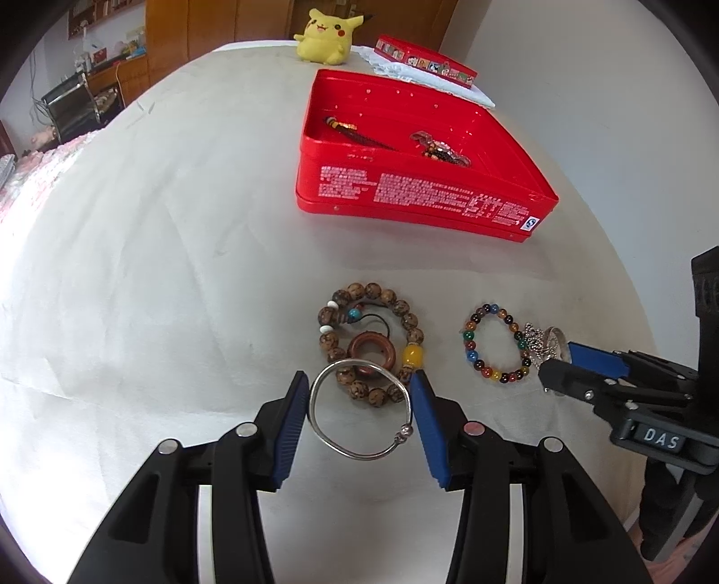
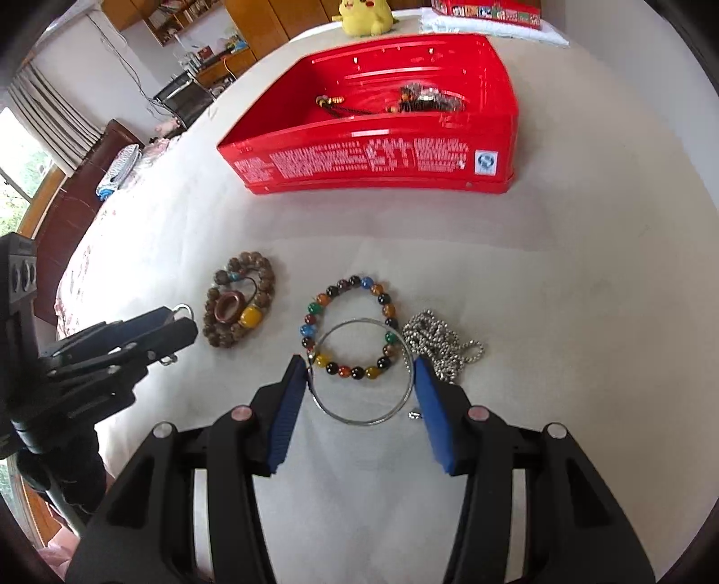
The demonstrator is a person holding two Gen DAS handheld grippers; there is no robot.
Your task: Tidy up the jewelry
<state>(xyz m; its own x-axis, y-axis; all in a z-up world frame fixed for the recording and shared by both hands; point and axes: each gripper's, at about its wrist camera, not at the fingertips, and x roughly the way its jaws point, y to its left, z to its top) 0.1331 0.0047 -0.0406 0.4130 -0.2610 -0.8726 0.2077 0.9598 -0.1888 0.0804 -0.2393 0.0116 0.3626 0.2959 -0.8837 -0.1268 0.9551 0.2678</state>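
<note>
My left gripper (image 1: 359, 386) is shut on a silver bangle (image 1: 359, 409), its blue pads touching both sides, held just above a brown wooden bead bracelet (image 1: 370, 341) with a yellow bead. My right gripper (image 2: 359, 373) is shut on a thin silver ring bangle (image 2: 361, 373), held over a multicoloured bead bracelet (image 2: 350, 328). A silver ball chain (image 2: 438, 346) lies to its right. The open red tin box (image 1: 422, 152) stands further back and holds some jewelry (image 1: 438, 146). The box also shows in the right wrist view (image 2: 373, 161).
A yellow plush toy (image 1: 326, 36) and the red tin lid (image 1: 424, 58) on a white cloth sit at the table's far edge. The white tablecloth (image 1: 157, 269) covers the table. Furniture stands beyond the left edge.
</note>
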